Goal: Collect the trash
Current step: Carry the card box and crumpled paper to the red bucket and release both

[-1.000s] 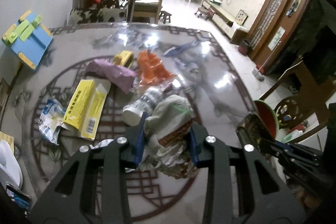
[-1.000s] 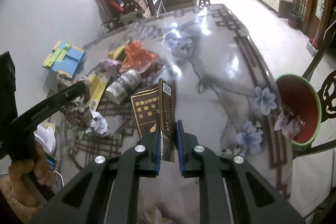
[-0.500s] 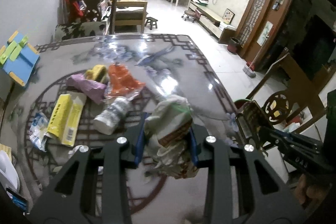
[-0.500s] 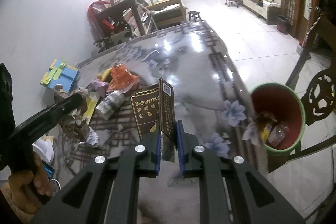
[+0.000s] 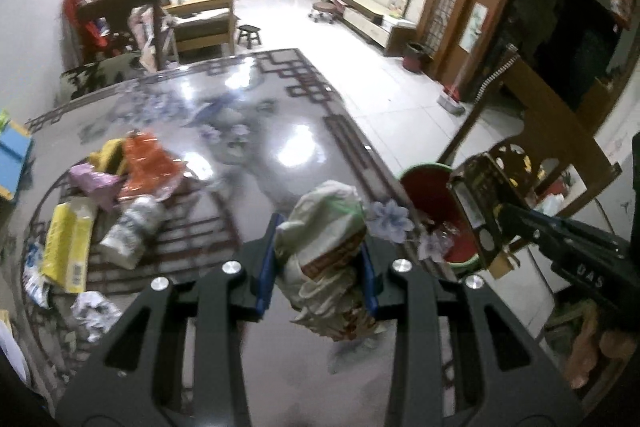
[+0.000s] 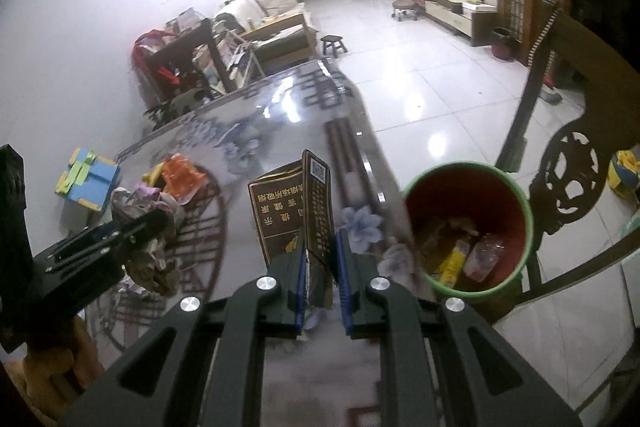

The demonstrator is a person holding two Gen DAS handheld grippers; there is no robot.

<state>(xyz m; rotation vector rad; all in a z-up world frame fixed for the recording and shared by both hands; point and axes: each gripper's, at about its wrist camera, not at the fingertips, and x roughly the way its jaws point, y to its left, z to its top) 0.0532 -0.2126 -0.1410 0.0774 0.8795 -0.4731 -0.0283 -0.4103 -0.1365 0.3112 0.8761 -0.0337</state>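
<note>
With both loads carried from over the table (image 5: 256,115) toward its edge, the bin (image 6: 466,227) now sits just right of the right claw (image 6: 322,267) clamping the flattened carton (image 6: 296,211), while the left claw (image 5: 318,267) grips crumpled wrappers (image 5: 324,259), so dropping looks imminent.

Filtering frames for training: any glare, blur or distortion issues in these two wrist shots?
Left wrist: ceiling-light glare spots on the glossy table, trash pile soft with motion blur, crumpled wrapper in the left gripper fairly sharp. Right wrist: white wall blown out, bin readable, dark carton in the right gripper sharp. Both: strong fisheye bending, dark vignetted corners.
</note>
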